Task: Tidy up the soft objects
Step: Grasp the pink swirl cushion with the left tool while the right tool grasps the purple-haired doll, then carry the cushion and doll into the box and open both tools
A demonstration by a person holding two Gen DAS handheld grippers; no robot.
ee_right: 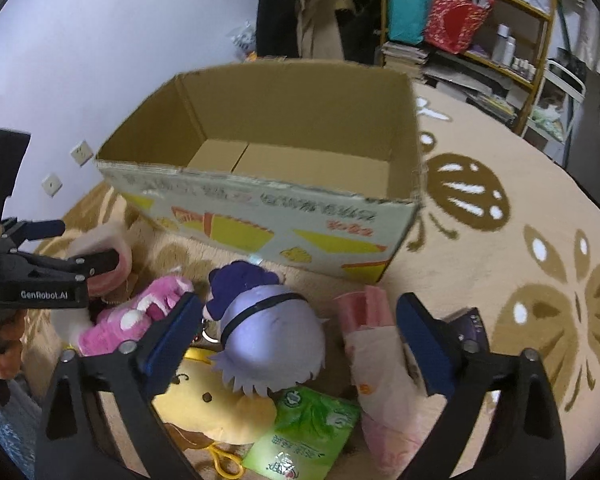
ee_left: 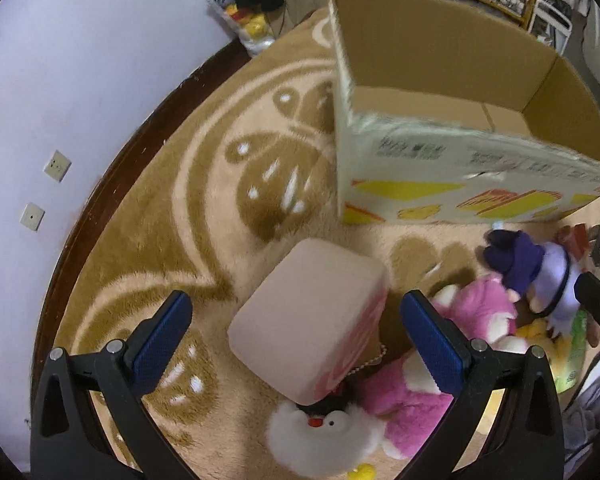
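My left gripper (ee_left: pixel 300 320) is open, pointing down at the rug, with a pale pink cube cushion (ee_left: pixel 308 320) between its blue pads (ee_left: pixel 168 328) and not touching them. Below the cushion lie a white fluffy toy (ee_left: pixel 320 436) and a pink plush (ee_left: pixel 476 312). My right gripper (ee_right: pixel 300 336) is open over a doll with a lilac head and purple hat (ee_right: pixel 272 340). A pale pink soft toy (ee_right: pixel 376 360) lies against its right pad. A yellow plush (ee_right: pixel 204 400) and a green packet (ee_right: pixel 304 428) lie underneath. The cardboard box (ee_right: pixel 260 216) behind the pile is empty.
The box (ee_left: pixel 420 184) stands on a beige patterned rug (ee_left: pixel 220 200). The purple wall with sockets (ee_left: pixel 57 165) borders the rug on the left. A cluttered shelf (ee_right: pixel 480 40) stands at the back right. A person's hand (ee_right: pixel 4 356) holds the left gripper (ee_right: pixel 80 244).
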